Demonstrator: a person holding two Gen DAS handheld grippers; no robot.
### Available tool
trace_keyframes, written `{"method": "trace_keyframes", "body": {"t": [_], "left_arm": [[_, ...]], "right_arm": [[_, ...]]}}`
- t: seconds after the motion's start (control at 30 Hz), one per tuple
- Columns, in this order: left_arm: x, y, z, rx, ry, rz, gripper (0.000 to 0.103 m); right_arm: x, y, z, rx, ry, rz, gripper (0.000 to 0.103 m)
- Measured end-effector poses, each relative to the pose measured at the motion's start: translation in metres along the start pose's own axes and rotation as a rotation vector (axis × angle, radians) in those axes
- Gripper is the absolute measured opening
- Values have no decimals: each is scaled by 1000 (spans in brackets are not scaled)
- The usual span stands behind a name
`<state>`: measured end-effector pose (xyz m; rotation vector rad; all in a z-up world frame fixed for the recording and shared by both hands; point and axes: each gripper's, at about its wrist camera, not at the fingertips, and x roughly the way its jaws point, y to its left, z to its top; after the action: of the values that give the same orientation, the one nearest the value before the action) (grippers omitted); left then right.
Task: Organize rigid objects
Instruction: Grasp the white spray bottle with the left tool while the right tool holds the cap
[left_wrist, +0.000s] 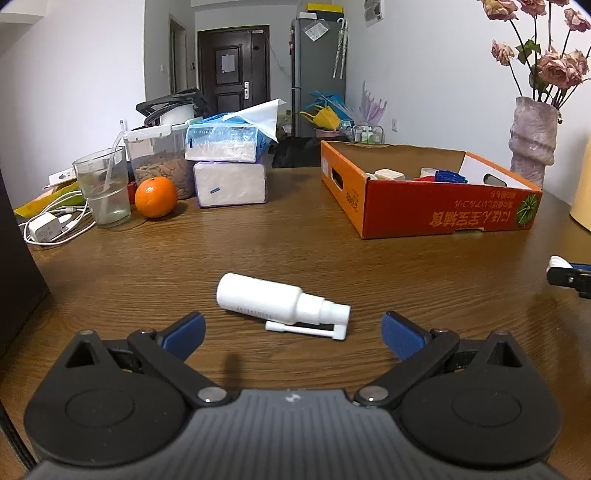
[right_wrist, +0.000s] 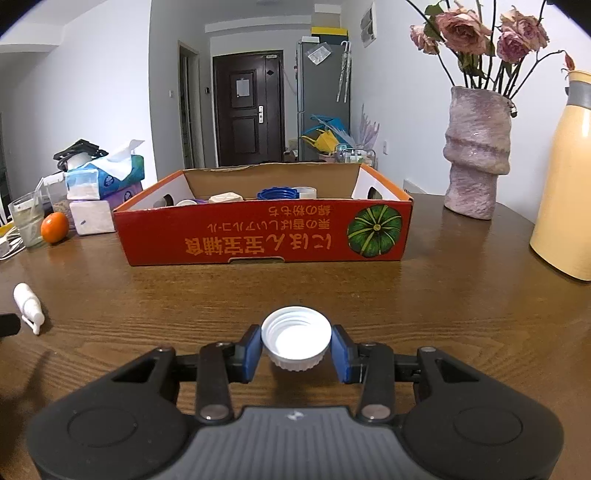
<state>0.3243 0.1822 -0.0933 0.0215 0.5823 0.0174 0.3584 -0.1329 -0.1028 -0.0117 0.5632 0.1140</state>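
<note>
While the brown wooden worktop (right_wrist: 461, 280) spreads ahead, I face the orange cardboard box (right_wrist: 262, 236), already holding caps. My right hand-held gripper (right_wrist: 296, 349) pinches a white ribbed plastic bottle cap (right_wrist: 295, 341), open side up. I should carry it level over the near wall before letting go. My left hand-held gripper (left_wrist: 293, 332) gapes wide, empty, near the lying white plastic spray bottle (left_wrist: 273, 301).

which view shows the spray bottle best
The left wrist view: the spray bottle lies on its side, whole and close, just ahead of the open left gripper. In the right wrist view it is small and distorted at the far left edge.
</note>
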Motion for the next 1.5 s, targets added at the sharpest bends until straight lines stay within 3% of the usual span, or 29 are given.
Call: {"method": "trace_keyframes", "body": {"t": [0.5,0.83,1.43,1.5], "left_arm": [[22,14,7,60,26,-54,103],[37,22,14,98,37,-140,103],[56,28,21,112,62,-168,103],[55,28,21,112,57,-177,99]], "right_arm": [[0,2,-2,16,13,-29,39],[5,3,0,30,23,-35,39],[11,6,1,30,41,-18,39],[11,6,1,30,40,-18,39]]}}
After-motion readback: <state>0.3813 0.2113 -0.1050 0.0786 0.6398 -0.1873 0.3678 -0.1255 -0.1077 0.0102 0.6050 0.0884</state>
